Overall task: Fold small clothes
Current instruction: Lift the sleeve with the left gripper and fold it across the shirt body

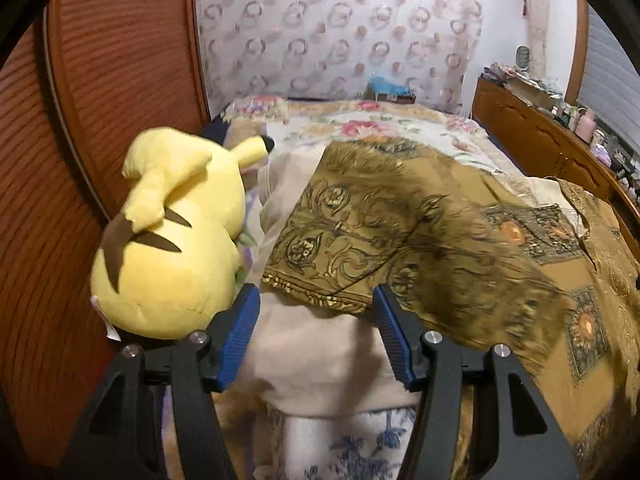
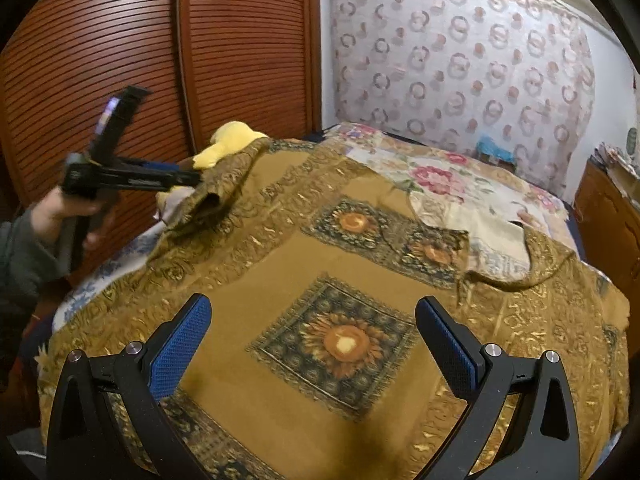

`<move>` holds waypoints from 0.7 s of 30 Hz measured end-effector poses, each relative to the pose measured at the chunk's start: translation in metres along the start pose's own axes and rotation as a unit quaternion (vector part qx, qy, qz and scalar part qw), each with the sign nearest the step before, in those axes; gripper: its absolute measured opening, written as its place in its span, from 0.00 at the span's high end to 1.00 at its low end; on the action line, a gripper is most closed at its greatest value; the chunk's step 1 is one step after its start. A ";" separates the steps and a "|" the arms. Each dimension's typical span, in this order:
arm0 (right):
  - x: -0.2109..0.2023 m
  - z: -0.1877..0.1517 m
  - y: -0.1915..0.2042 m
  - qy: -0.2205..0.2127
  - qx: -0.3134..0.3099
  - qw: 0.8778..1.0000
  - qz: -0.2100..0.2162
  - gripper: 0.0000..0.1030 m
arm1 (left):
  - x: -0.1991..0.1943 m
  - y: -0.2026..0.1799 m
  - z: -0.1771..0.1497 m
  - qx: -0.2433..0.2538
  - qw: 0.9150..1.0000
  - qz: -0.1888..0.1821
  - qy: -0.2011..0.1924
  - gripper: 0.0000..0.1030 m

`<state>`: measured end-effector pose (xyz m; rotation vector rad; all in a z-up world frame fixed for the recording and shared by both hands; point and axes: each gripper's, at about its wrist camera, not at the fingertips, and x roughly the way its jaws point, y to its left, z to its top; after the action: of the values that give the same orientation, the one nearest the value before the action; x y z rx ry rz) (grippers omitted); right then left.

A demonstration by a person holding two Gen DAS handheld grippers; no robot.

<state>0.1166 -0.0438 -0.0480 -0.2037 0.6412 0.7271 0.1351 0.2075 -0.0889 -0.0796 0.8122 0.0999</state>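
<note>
The garment (image 2: 280,264), a mustard-brown top printed with sunflower squares and gold scrollwork borders, lies spread front-up across the bed (image 2: 460,184), its neckline toward the far right and one sleeve (image 1: 332,236) reaching out to the left edge. That sleeve end rests on a beige blanket (image 1: 320,356) just beside a yellow plush toy (image 1: 172,240). The left tongs (image 1: 316,312) are released: the blue pads stand apart on either side of the sleeve's hem corner, with no cloth pinched between them. The right tongs (image 2: 312,340) are likewise released, hovering above the lower body panel with its large sunflower square between the pads but not gripped. The step in hand appears to be taking hold of the left sleeve to fold it inward over the body. To do it well, lower the left tongs until the lower pad slides under the hem corner, clench on both fabric layers, then lift only enough to clear the blanket and carry the sleeve toward the centre line. Use the right tongs to press the body panel flat so the cloth does not drag. Keep the tongs clear of the plush toy.
</note>
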 end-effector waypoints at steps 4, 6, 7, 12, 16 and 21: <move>0.003 0.000 0.007 0.004 -0.011 1.000 0.004 0.00 | 0.011 -0.001 -0.002 -0.006 1.000 -0.004 0.007 0.44; 0.003 0.000 0.007 0.004 -0.012 1.000 0.005 0.00 | 0.012 -0.005 -0.002 0.001 1.000 -0.007 0.003 0.48; 0.003 -0.002 0.008 0.004 -0.011 1.000 0.005 0.00 | 0.012 -0.007 -0.002 0.007 1.000 -0.012 0.003 0.54; 0.003 -0.008 0.004 0.006 -0.001 1.000 0.007 0.00 | 0.019 -0.016 0.004 0.027 0.999 -0.021 0.015 0.73; 0.001 -0.011 -0.002 0.007 0.006 1.000 0.006 0.00 | 0.021 -0.016 0.007 0.029 0.999 -0.028 0.025 0.85; -0.003 -0.013 -0.008 0.002 0.015 1.000 0.004 0.00 | 0.010 -0.018 0.010 0.039 0.999 -0.012 0.010 0.96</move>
<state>0.1139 -0.0567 -0.0567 -0.1752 0.6565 0.7251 0.1516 0.1909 -0.0890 -0.0178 0.8345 0.0442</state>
